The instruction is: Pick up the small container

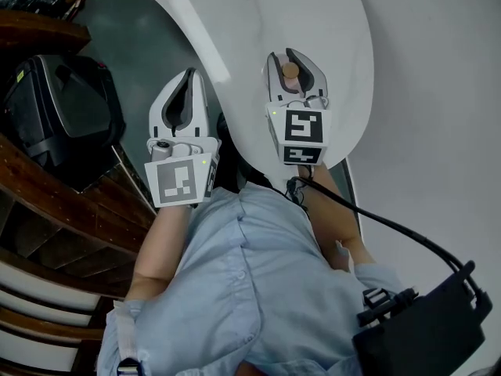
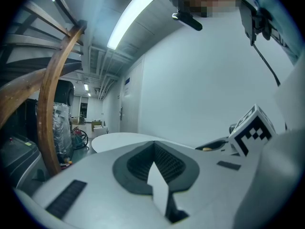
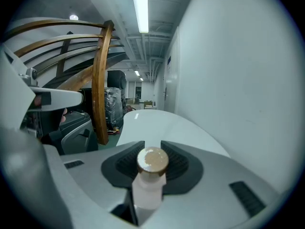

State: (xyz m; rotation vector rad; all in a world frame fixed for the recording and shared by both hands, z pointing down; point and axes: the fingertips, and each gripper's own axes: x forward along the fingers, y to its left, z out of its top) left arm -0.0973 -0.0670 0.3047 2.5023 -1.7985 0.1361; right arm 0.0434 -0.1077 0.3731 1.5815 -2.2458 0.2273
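Right gripper [image 1: 290,59] is pinching the small container [image 3: 151,175] by its white body, brown cap up, right at its tips. It looks clear of the white table [image 1: 258,22], so I'd say the pick is basically done. Left gripper [image 2: 154,151] is pressed together and empty, just beside it. The wooden frame [image 3: 100,80] and black bag [image 1: 63,108] sit off to the left, with nothing blocking.

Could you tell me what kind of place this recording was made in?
Probably an indoor office or lab corridor: a long ceiling strip light, a plain white wall, a rounded white table, and a hallway running back.
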